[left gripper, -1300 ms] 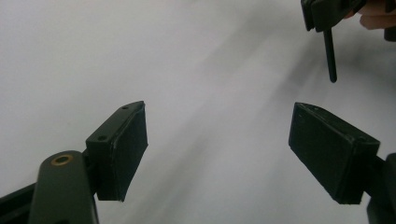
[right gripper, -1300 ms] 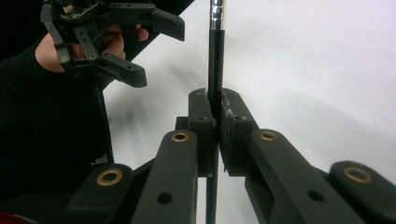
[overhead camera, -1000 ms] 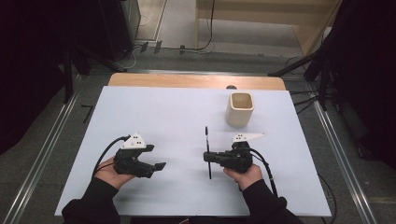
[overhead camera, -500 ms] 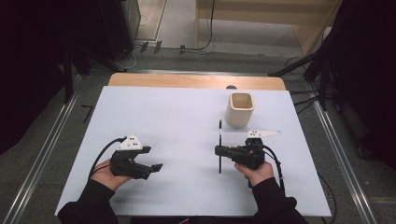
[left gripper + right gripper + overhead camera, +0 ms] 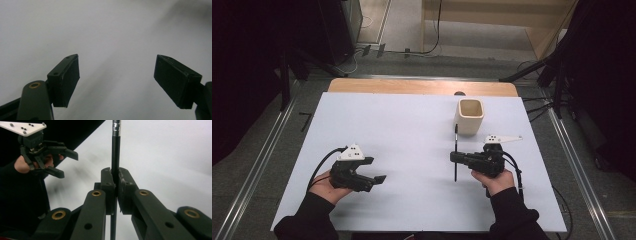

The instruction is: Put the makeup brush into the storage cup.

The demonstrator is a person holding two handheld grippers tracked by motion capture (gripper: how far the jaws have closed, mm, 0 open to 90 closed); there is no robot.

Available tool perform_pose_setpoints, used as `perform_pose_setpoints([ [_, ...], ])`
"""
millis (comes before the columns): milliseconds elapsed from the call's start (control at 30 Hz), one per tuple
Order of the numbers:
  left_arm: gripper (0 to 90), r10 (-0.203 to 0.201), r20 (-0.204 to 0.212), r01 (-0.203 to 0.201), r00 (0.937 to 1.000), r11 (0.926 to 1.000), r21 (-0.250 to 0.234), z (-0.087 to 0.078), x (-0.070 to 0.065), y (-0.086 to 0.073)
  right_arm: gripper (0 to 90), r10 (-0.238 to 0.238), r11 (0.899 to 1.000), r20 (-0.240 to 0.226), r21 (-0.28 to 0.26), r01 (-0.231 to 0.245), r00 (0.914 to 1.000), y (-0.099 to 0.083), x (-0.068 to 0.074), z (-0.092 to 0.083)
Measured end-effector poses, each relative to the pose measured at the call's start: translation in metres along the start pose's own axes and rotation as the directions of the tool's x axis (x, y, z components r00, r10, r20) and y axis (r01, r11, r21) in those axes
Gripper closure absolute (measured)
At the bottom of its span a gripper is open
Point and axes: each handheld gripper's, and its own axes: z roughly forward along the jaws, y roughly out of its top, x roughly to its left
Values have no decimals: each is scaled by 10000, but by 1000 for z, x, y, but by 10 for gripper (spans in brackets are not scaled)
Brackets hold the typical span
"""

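Since half a second ago, my right gripper (image 5: 455, 157) has edged toward the right of the frame and up a little, carrying the thin black pen (image 5: 455, 150) closer to the beige cup (image 5: 469, 116). Its jaws are pressed tight on the pen's shaft; in the right gripper view the pen (image 5: 115, 150) runs straight up between them, a silvery band near its upper end. From above, the pen lies lengthwise up the frame, its upper tip just below and left of the cup, right of centre. I can't tell whether the tip touches the cup.

My left gripper (image 5: 374, 179) has hardly shifted and sits at lower left over the white counter (image 5: 402, 130), its jaws spread wide apart with nothing between them. In the left gripper view, the left gripper (image 5: 116, 82) frames bare white surface.
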Motion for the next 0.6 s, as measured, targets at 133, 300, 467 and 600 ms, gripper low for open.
perform_pose_setpoints([
  [133, 213, -12, 9, 12, 10000, 10000, -49, -1, -1, -1, 857, -159, 9999, 294, 72, 157, 9994, 3, -1, -5],
  [300, 213, -7, -67, 7, 10000, 10000, -12, -4, -2, -3, 857, -121, 9999, 328, 36, 120, 9994, 6, -7, -6],
  [467, 220, -114, -233, 112, 9997, 9999, -83, -7, -2, -5, 857, 57, 10000, 308, 76, -59, 9995, 10, -11, -7],
  [600, 221, -193, -300, 189, 9994, 9997, -123, -10, -2, -8, 858, 15, 9999, 323, 147, -20, 9995, 13, -15, -6],
])
